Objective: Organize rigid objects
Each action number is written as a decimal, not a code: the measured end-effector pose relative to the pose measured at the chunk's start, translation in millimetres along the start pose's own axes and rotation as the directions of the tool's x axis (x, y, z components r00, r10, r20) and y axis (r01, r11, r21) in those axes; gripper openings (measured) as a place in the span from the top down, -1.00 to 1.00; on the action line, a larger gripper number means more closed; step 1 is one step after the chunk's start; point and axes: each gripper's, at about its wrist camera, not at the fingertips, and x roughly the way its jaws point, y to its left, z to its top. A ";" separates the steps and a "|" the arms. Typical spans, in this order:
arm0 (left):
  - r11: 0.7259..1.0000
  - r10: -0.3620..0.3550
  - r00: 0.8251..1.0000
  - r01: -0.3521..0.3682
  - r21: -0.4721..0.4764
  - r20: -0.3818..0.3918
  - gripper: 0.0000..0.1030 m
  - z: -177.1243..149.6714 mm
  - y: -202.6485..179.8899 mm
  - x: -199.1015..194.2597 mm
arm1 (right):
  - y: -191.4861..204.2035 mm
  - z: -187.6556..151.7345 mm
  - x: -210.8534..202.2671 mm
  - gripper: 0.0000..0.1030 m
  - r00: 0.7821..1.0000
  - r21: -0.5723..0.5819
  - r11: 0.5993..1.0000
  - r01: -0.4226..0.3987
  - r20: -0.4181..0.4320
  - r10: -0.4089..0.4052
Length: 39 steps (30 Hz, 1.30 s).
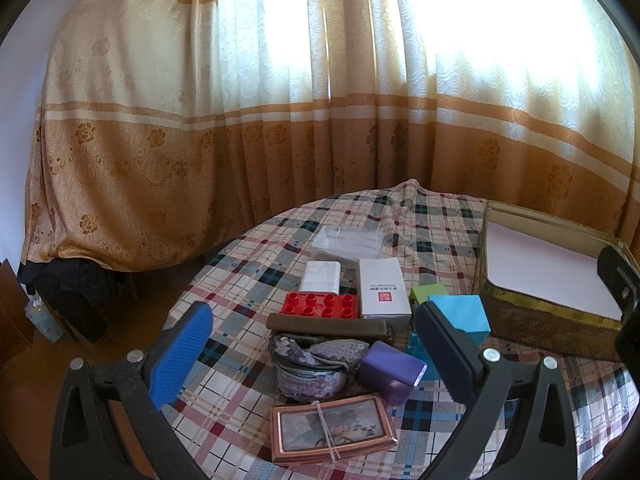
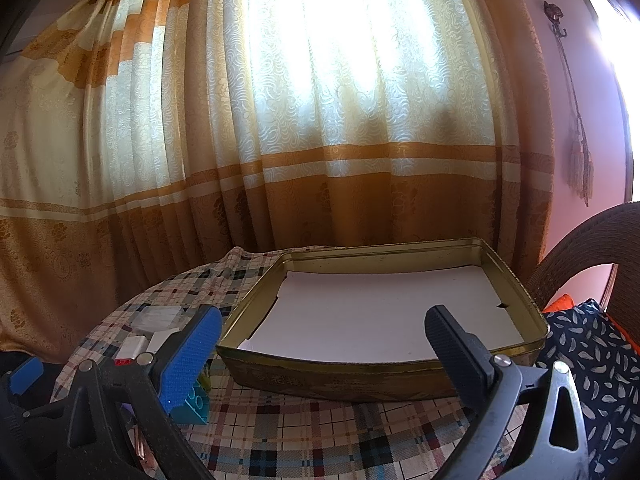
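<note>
In the left wrist view, small objects lie grouped on the plaid tablecloth (image 1: pixel 240 280): a red studded brick (image 1: pixel 320 305), a white box (image 1: pixel 384 288), a white power bank (image 1: pixel 321 277), a clear plastic case (image 1: pixel 348 242), a brown bar (image 1: pixel 330 326), a sequinned pouch (image 1: pixel 312 368), a purple box (image 1: pixel 392 372), a teal block (image 1: pixel 460 316), a green block (image 1: pixel 428 294) and a framed picture (image 1: pixel 332 428). My left gripper (image 1: pixel 316 354) hangs open above the pouch, holding nothing. The gold tin (image 2: pixel 360 380), lined with white paper (image 2: pixel 380 312), stands at the right. My right gripper (image 2: pixel 326 320) is open over its near wall.
Orange patterned curtains (image 1: pixel 280 140) hang close behind the round table. A wicker chair (image 2: pixel 592 240) with a dark patterned cushion (image 2: pixel 592 352) stands to the right of the tin. The table edge drops to a wooden floor (image 1: pixel 40 360) on the left.
</note>
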 end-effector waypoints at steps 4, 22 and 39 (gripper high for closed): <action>0.999 0.000 1.000 0.000 -0.047 -0.013 -0.99 1.2 12.3 -1.5 | 2.8 0.2 -0.1 -0.99 0.999 -0.016 0.999 -0.030 -0.009 0.030; 0.999 -0.050 0.993 0.049 -0.016 -0.108 -0.95 -15.1 67.2 1.5 | 32.8 -9.2 21.3 -0.99 0.937 -0.035 0.951 -0.307 -0.186 0.295; 0.985 -0.169 0.967 0.172 -0.001 -0.189 -0.95 -26.2 72.4 -0.6 | 80.4 -34.8 76.4 0.07 0.798 -0.002 0.902 -0.433 -0.467 0.382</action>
